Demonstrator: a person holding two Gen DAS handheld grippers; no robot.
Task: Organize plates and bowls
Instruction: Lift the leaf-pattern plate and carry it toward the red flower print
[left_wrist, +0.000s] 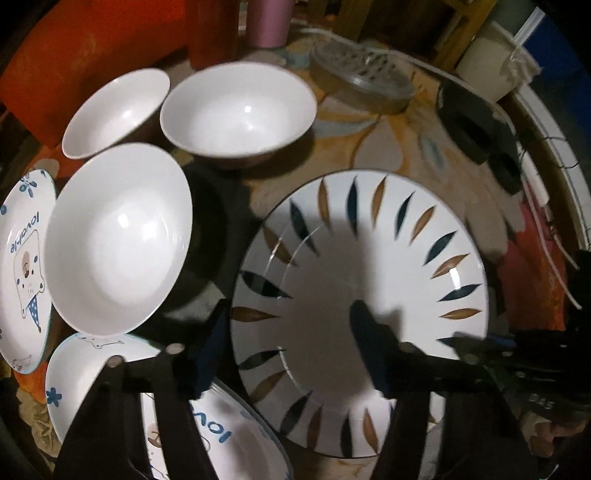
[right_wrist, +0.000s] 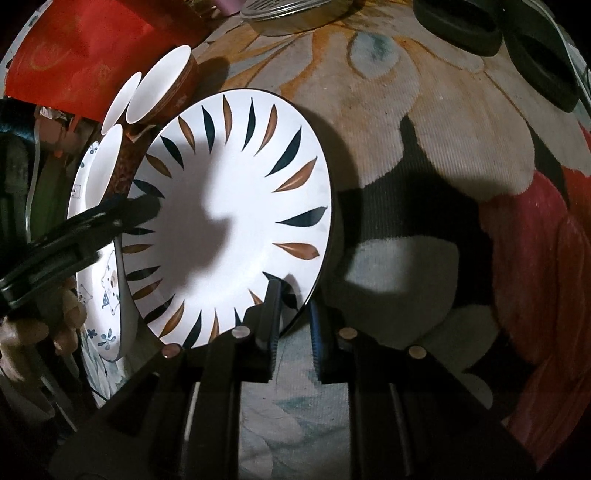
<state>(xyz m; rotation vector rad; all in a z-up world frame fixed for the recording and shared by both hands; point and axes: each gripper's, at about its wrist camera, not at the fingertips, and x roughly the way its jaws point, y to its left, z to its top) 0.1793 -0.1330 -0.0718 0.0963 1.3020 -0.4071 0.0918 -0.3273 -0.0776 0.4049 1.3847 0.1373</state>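
A flower-patterned rug (right_wrist: 461, 122) is carrying everything, filling the right half of the right wrist view. The leaf-patterned plate (left_wrist: 369, 258) is the largest dish, sitting at centre right of the left wrist view and centre left of the right wrist view. The right claw (right_wrist: 295, 317) is clenching that plate's rim at the lower centre of its own frame, one finger lying over the painted face and the other behind the edge. The left claw (left_wrist: 284, 354) is straddling the plate's opposite edge at the lower centre of its view, one finger (left_wrist: 369, 343) over the plate's inside and the other outside the rim (no pad is seen pressing on it, so it is released).

Three plain white bowls (left_wrist: 118, 236) are clustering at the upper left of the left wrist view. Two bear-print plates (left_wrist: 22, 266) are lying at the left edge and lower left. A clear lidded container (left_wrist: 362, 81) is sitting at the upper centre, a pink cup (left_wrist: 267, 22) beyond it.
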